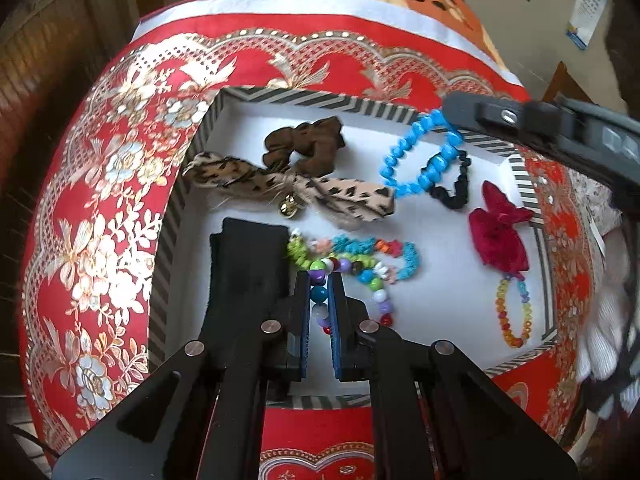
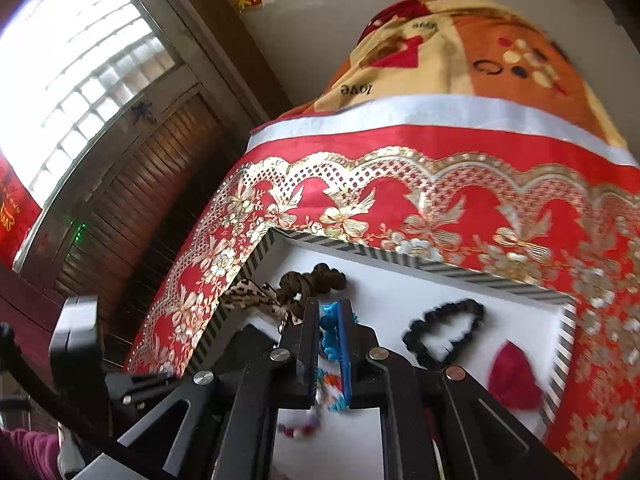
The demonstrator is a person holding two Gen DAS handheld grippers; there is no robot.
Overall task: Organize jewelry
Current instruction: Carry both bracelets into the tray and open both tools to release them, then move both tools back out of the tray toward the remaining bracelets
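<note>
Shallow white tray [image 1: 440,280] with striped rim, set on a red-and-gold floral cloth [image 1: 100,240], crowded with hair ties and beads. Left gripper [image 1: 319,280] low over the tray's near side, jaws nearly together and pinching a string of mixed-colour beads [image 1: 376,280], beads showing in the narrow gap. Black pouch [image 1: 248,264] just left of that gripper; tangle of turquoise and green beads [image 1: 360,250] just beyond its tips. Right gripper [image 2: 329,312] reaching in over the far right rim, jaws pressed on a blue bead bracelet [image 1: 416,156] that hangs in a loop over the tray, above a black bead loop [image 1: 456,188]. Further in: brown scrunchie [image 1: 308,144], leopard-print bow [image 1: 288,190] with a small gold bell, crimson velvet bow [image 1: 500,236], rainbow bead ring [image 1: 514,312] below it. Orange blanket [image 2: 440,52] behind the cloth, printed "love", upside down. Wooden shutters [image 2: 132,184] and a bright window [image 2: 80,72] to the left. Near tray edge hidden behind the gripper arms; crimson bow blurred in the right wrist view; wall papers in the left wrist view too small to read.
</note>
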